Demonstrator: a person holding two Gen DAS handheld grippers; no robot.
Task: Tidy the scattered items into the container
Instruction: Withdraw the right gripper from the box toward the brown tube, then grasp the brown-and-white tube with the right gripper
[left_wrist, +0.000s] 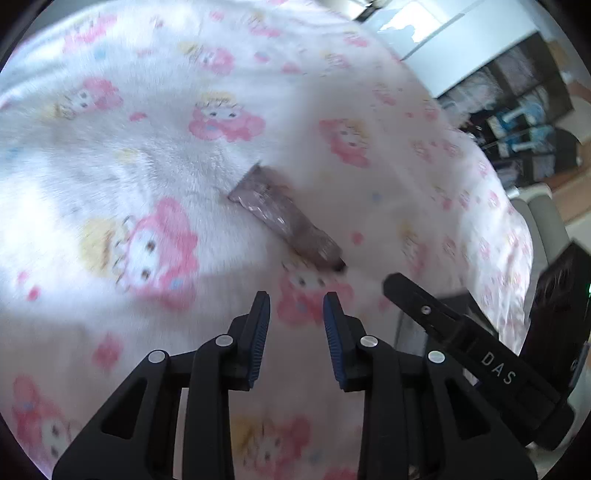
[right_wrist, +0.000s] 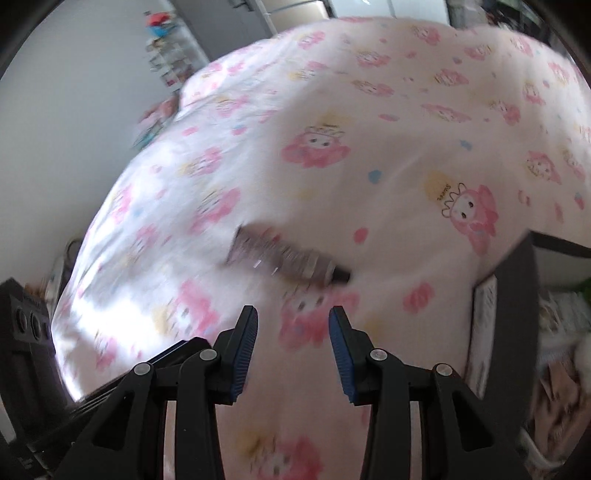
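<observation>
A greyish tube (left_wrist: 286, 218) with a dark cap lies on the bed's pink cartoon blanket (left_wrist: 147, 129), just beyond both grippers. The left gripper (left_wrist: 296, 301) and the right gripper (right_wrist: 293, 314) hover apart, jaws spread, holding nothing.

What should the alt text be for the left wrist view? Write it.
A greyish squeeze tube with a dark cap lies on a pink cartoon-print blanket. The open left hand-held gripper is just short of it, the right hand-held gripper's finger beside it.
</observation>
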